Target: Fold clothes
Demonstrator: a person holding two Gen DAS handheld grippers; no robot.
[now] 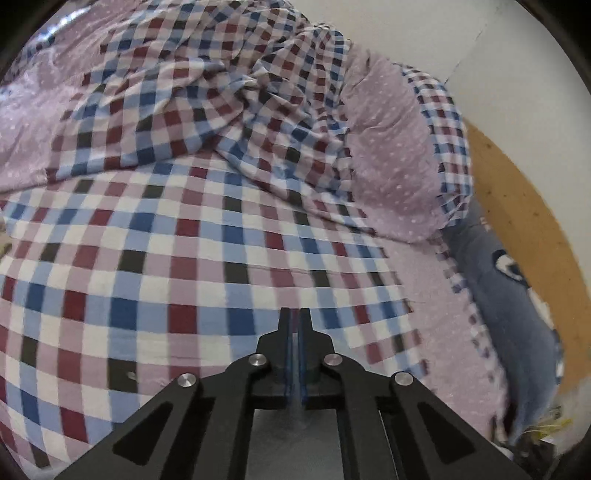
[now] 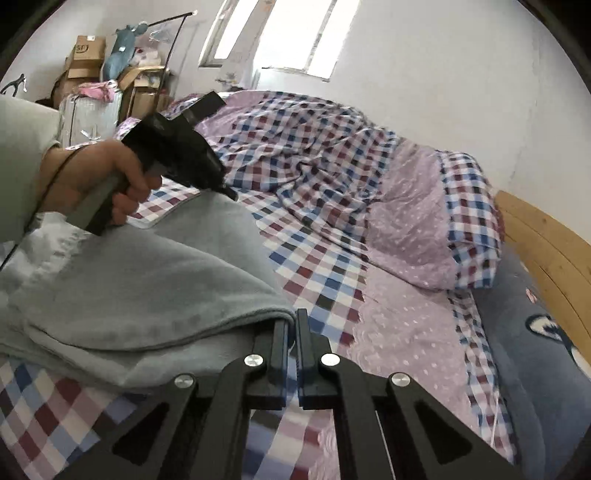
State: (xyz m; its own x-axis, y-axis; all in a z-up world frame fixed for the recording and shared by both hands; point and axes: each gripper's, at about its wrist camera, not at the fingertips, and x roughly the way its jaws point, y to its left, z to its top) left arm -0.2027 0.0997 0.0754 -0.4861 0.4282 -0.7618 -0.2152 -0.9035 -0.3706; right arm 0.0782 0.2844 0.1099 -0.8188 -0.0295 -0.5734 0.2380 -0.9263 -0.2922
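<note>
Grey garment (image 2: 147,295) lies spread on the near left part of the bed, on the checked sheet (image 2: 325,280), soft folds along its near edge. Right gripper (image 2: 291,317) low at that edge: jaws nearly together, a narrow gap showing, cloth bunched against the left finger; cannot tell whether any is pinched. Left gripper (image 1: 294,314) hovers over bare checked sheet (image 1: 184,258), jaws together with only a sliver between the blue pads (image 1: 303,354), nothing held; in the right wrist view it (image 2: 231,194) sits at the garment's far edge, held by a hand (image 2: 99,181) with a pale sleeve. Beyond, a rumpled quilt (image 2: 332,158), checked on one side and lilac with white dots on the other, heaps across the far half of the bed. Blue-grey pillow (image 2: 535,332) against a wooden headboard (image 2: 546,236) at right. White walls, bright window (image 2: 295,33). Far left corner: stacked cardboard boxes (image 2: 86,55), a pale suitcase (image 2: 92,114).
</note>
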